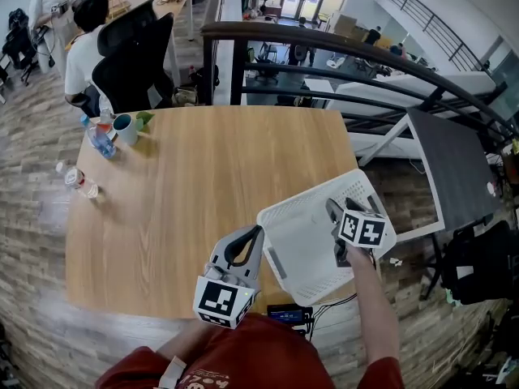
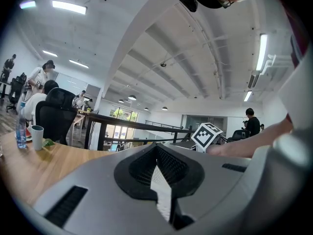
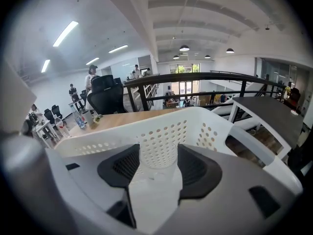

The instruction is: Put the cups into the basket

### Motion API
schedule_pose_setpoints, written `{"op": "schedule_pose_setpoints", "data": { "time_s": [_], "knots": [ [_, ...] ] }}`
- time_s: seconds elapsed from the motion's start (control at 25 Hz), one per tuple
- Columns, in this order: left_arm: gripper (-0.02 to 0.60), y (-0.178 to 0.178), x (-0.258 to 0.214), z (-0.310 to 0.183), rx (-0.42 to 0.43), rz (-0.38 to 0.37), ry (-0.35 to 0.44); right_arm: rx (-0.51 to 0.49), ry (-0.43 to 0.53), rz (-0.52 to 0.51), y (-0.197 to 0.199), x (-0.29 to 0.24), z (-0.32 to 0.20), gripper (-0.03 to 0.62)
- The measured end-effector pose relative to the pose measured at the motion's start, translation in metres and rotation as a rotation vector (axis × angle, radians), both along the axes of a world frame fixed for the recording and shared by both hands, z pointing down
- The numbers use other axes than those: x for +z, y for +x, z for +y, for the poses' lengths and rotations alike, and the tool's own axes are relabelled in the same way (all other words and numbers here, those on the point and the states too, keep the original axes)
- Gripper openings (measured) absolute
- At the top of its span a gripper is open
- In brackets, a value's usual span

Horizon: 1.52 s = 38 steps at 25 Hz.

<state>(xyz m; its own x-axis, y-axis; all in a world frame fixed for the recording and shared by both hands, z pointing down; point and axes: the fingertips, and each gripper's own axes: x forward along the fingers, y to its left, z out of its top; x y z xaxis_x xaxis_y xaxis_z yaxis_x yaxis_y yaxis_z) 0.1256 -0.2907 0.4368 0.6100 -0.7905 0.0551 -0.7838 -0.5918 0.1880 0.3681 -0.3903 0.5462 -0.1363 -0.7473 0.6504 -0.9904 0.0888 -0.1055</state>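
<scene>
Closest to the head camera is a red shirt [image 1: 243,363] with pale print too small to read. Just past it, each gripper carries a cube with black-and-white square markers; no brand or word can be read anywhere.

The left hand-held gripper [image 1: 258,233] is grey plastic with black ribbed pads. In its own view it [image 2: 157,153] is clenched on a thin white perforated strip, the near-left edge of the basket [image 1: 357,181].

The right hand-held gripper [image 1: 332,211] reaches over the basket's right side. In its own view it [image 3: 157,153] is clamped on the basket's [image 3: 161,126] white wall, which fills the gap between the pads.

The basket is white moulded plastic, rectangular with rounded corners and rows of small round holes in its walls. It sits skewed at the near right corner of the smooth wood-grain tabletop [image 1: 211,177], partly past the edge.

A pale cup [image 1: 126,128] stands upright at the far left corner, well apart from both grippers and the basket. A clear plastic bottle [image 1: 101,140] stands just beside it, and a second bottle [image 1: 81,182] lies nearer the left edge.
</scene>
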Motion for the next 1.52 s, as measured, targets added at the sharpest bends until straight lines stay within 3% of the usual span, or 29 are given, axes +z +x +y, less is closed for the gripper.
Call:
{"op": "schedule_pose_setpoints", "data": {
  "time_s": [0.52,0.84,1.32,1.52],
  "knots": [
    [0.006,-0.009,0.004,-0.002,-0.030,0.010,-0.021,0.085,-0.096,0.043,0.026,0.042,-0.002,0.249],
    [0.006,-0.011,0.008,-0.001,-0.033,0.009,-0.024,0.106,-0.098,0.045,0.029,0.053,-0.002,0.249],
    [0.006,-0.009,0.011,-0.002,-0.035,0.007,-0.029,0.061,-0.112,0.131,0.021,0.058,-0.003,0.249],
    [0.006,-0.010,0.008,0.001,-0.032,0.006,-0.024,0.064,-0.120,0.123,0.020,0.057,0.003,0.249]
  ]
}}
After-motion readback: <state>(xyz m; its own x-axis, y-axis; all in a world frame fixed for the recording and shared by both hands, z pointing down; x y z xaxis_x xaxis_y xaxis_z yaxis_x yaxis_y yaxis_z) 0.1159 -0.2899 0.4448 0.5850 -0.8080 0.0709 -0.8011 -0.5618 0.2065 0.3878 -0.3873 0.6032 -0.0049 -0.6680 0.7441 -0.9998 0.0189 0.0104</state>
